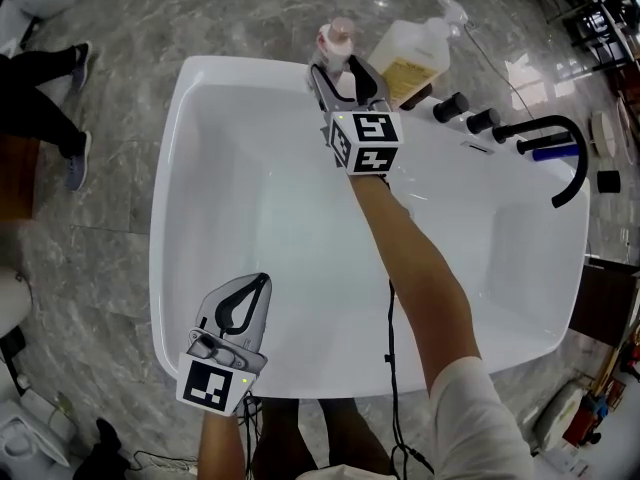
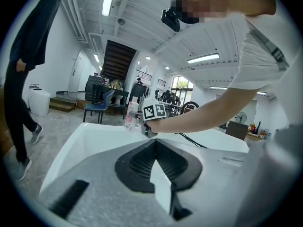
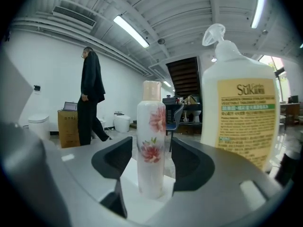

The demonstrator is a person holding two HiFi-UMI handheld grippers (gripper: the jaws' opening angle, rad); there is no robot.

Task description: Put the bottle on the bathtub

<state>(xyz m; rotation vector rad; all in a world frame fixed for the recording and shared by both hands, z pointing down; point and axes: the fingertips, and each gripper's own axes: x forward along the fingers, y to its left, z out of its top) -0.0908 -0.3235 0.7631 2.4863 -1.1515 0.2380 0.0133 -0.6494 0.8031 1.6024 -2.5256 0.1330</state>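
Note:
A slim white bottle with pink flowers (image 1: 337,40) (image 3: 151,126) stands upright on the far rim of the white bathtub (image 1: 162,268) (image 3: 129,175). My right gripper (image 1: 340,68) (image 3: 151,151) is open, one jaw on each side of the bottle, with a gap showing on both sides. My left gripper (image 1: 262,282) (image 2: 155,144) hovers over the tub's near left corner, shut with nothing in it. From the left gripper view I see the bottle (image 2: 129,116) small in the distance, beside the right gripper's marker cube.
A large yellowish pump bottle (image 1: 410,53) (image 3: 241,117) stands on the rim right next to the flowered bottle. Black knobs (image 1: 450,106) and a black curved faucet (image 1: 555,153) lie further right. A person in dark clothes (image 3: 92,98) (image 2: 19,79) stands on the floor left of the tub.

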